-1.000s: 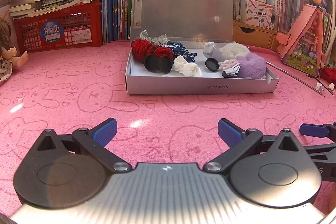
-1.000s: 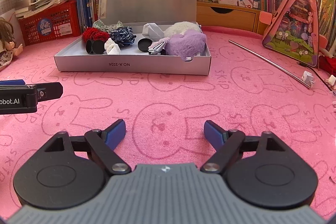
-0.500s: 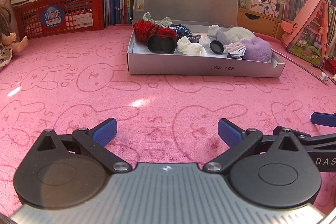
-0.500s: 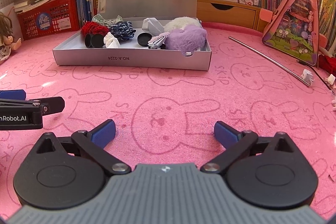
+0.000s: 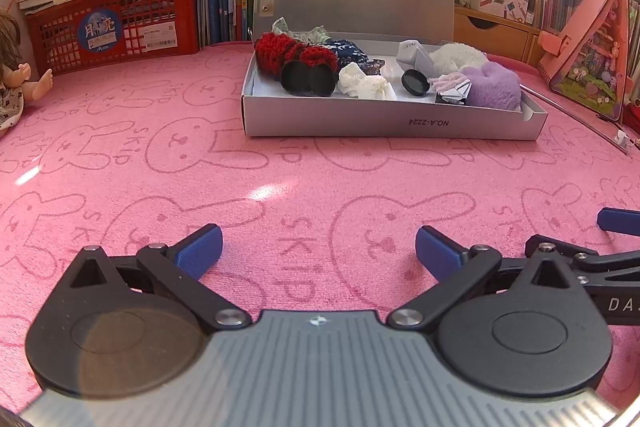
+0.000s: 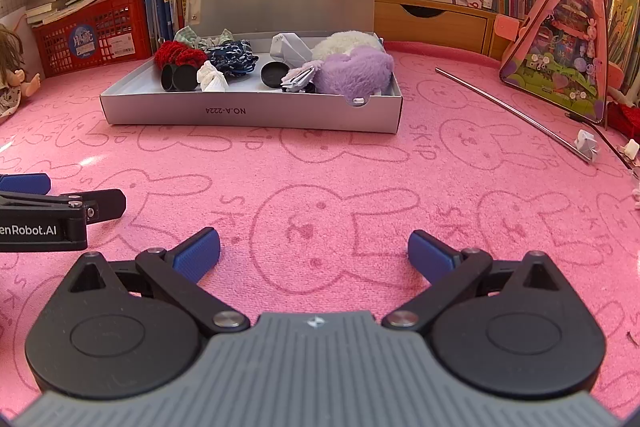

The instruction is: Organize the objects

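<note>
surface: pink bunny mat (image 6: 320, 167), bookshelves behind
around: metal rod (image 6: 508, 107) right of box, nothing blocking
box (image 5: 392, 121): lid up, long axis left-right
left gripper (image 5: 318, 253): jaws wide, empty
right gripper (image 6: 314, 251): jaws wide, empty

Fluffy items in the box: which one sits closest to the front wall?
The purple fluffy one, at the box's right end. It lies against the front wall by the corner; the white fluffy one sits behind it, toward the raised lid.
</note>
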